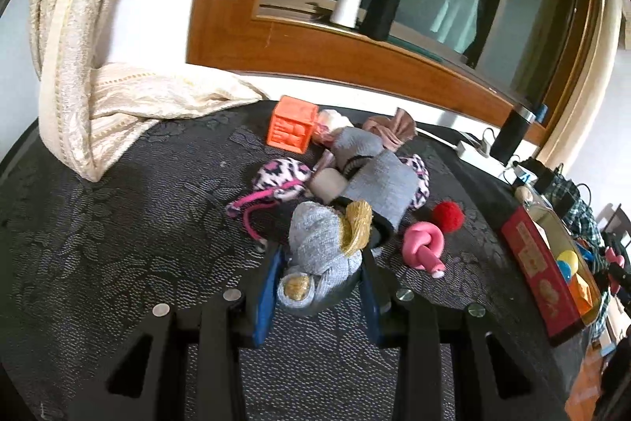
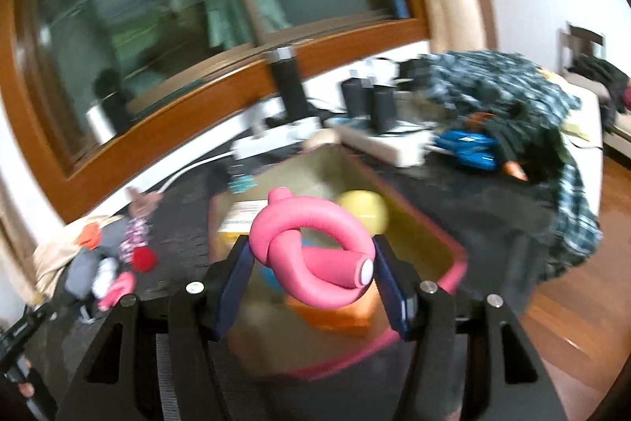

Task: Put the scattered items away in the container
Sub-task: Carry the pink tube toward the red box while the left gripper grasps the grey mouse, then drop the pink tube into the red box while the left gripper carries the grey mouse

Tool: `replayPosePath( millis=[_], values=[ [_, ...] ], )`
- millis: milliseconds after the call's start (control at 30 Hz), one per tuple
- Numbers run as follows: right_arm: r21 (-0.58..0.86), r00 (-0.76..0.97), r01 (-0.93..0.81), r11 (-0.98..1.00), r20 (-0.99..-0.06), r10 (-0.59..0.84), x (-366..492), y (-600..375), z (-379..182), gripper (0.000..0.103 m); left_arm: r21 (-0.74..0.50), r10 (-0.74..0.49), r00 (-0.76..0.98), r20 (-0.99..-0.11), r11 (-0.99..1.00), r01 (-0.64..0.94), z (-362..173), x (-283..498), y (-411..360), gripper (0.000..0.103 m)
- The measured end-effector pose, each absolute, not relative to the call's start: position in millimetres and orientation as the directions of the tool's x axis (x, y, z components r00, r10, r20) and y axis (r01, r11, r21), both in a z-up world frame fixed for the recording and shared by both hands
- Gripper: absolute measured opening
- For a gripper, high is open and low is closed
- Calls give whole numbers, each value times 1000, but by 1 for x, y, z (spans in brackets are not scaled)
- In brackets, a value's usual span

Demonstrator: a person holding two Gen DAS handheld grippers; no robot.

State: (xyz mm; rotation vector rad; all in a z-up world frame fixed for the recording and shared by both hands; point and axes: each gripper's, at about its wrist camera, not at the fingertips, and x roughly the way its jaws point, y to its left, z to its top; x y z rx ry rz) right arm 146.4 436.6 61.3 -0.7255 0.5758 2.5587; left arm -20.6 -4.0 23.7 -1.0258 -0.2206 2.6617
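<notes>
A grey-and-gold knit bundle (image 1: 321, 255) is clamped by the left gripper (image 1: 319, 287); a knotted pink foam tube (image 2: 315, 255) is pinched by the right gripper (image 2: 315, 279) above the red-walled box (image 2: 453, 251).

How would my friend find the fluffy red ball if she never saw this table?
Start at the wooden window frame and come down to the toy pile on the dark table. On the pile's right edge, just behind a knotted pink tube, sits the red pom-pom. Nothing else there is round, fuzzy and plain red.

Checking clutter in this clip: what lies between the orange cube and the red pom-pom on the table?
Left wrist view: between the orange cube and red pom-pom lies a heap of grey socks and a pink leopard-print fabric piece.
</notes>
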Motion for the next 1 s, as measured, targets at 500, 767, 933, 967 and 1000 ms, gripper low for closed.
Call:
replayPosePath(
  millis=[500,767,933,967,1000],
  values=[
    [279,-742,-546,-790,-599,301,148,476,45,72,-229,326,-686,-650,-945,-232,21,-15,13,38],
    [326,-749,-559,-762,-594,295,158,484,40,72,-226,343,-669,-659,-939,-259,23,-13,27,38],
    [355,-768,-540,-764,-579,274,160,483,39,72,-235,387,-653,-651,-921,-312,32,-5,51,38],
    [360,-775,-533,-766,-571,270,161,483,41,72,-237,398,-648,-649,-916,-325,34,-3,57,38],
    [365,-782,-526,-769,-564,267,161,482,43,72,-237,416,-638,-648,-906,-351,37,-1,69,38]
  ],
)
